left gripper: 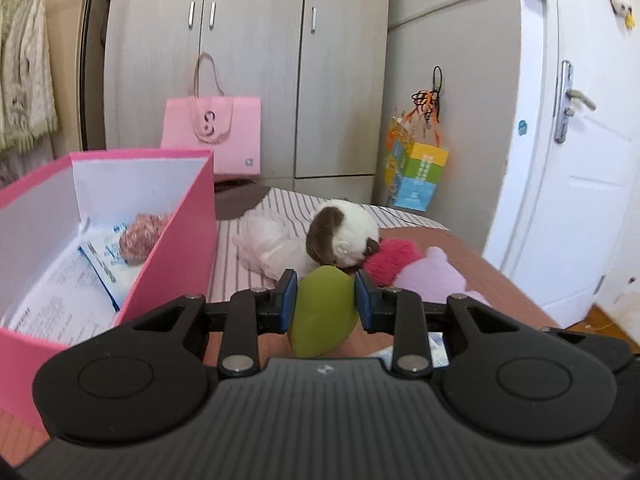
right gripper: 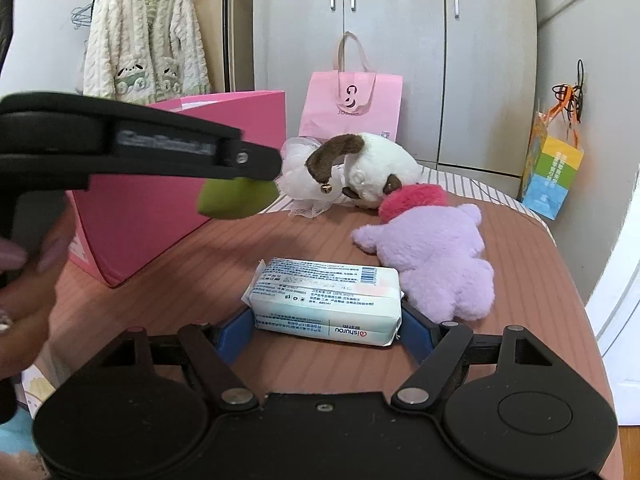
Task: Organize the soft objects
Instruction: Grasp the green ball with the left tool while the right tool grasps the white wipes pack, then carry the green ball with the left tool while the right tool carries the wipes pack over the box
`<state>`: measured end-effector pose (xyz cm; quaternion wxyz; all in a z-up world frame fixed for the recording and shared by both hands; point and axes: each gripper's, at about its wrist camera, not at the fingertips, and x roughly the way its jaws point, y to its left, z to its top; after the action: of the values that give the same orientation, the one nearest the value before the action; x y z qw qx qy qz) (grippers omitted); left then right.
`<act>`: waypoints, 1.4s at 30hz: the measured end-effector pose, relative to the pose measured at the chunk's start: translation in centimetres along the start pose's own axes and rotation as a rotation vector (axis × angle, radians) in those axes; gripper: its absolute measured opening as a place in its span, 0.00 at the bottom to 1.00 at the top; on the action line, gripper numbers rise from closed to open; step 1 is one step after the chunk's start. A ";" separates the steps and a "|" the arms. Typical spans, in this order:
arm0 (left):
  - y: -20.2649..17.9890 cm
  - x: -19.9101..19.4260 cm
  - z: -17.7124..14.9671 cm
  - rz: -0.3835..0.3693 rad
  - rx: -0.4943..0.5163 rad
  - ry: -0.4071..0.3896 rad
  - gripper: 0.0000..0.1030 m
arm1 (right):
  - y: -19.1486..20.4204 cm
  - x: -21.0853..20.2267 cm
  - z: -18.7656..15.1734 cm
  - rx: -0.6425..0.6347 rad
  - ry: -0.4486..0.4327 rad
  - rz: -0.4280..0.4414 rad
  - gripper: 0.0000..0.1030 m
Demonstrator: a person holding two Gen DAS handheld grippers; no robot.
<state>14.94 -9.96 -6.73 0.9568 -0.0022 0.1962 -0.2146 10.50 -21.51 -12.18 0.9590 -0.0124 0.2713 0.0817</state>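
My left gripper [left gripper: 325, 294] is shut on a green soft sponge [left gripper: 323, 312] and holds it above the table, right of the open pink box [left gripper: 176, 240]. The sponge [right gripper: 236, 199] also shows in the right wrist view, beside the box [right gripper: 180, 208]. My right gripper [right gripper: 326, 326] is open, its blue pads on either side of a white tissue pack [right gripper: 326, 300] lying on the table. A white and brown plush dog [right gripper: 372, 168], a pink fluffy item [right gripper: 412, 198] and a purple plush [right gripper: 436, 260] lie behind.
The box holds papers and a pinkish ball [left gripper: 140, 236]. A pink paper bag [right gripper: 352, 106] stands at the wardrobe. A colourful bag [right gripper: 552, 176] hangs at the right. A fleece jacket [right gripper: 144, 36] hangs at the back left. The table edge curves at the right.
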 end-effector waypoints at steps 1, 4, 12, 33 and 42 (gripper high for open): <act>0.1 -0.4 -0.1 -0.012 -0.009 0.003 0.29 | 0.0 -0.2 0.0 0.001 -0.001 0.002 0.79; 0.3 -1.5 -0.3 -0.031 -0.017 0.007 0.29 | 0.1 -0.8 -0.1 0.000 -0.010 0.002 0.78; 1.2 -4.4 -1.4 -0.043 -0.024 0.006 0.29 | 1.0 -2.2 -1.0 0.008 -0.030 0.009 0.78; 4.6 -8.7 -2.1 -0.063 0.033 0.054 0.29 | 4.3 -5.6 0.3 -0.177 -0.020 0.062 0.78; 5.3 -11.9 -2.7 -0.050 0.079 0.089 0.29 | 6.7 -7.6 0.8 -0.209 0.003 0.120 0.78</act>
<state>6.22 -0.05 -5.21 0.9408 0.0403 0.2298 -0.2460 3.47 -15.95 -7.39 0.9454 -0.0961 0.2631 0.1665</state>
